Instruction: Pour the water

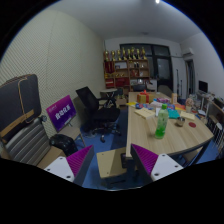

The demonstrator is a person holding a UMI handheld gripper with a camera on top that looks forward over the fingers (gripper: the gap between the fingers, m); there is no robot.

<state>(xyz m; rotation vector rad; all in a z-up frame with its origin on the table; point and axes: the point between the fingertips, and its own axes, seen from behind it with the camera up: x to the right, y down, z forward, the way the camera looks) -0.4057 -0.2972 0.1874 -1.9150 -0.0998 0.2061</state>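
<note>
A green plastic bottle (161,123) stands upright on the long wooden table (140,135), beyond my fingers and to the right. My gripper (112,160) hangs well short of it, above the table's near end, and is open with nothing between its purple pads (143,158). The left pad (82,161) and the right one stand wide apart. Small coloured items, perhaps cups (150,98), crowd the far part of the table; I cannot make them out.
Black office chairs (95,105) line the table's left side, one nearer with a purple panel (61,112). A grey chair (20,115) stands close at the left. Shelves (128,66) fill the back wall. More chairs sit at the right (214,112).
</note>
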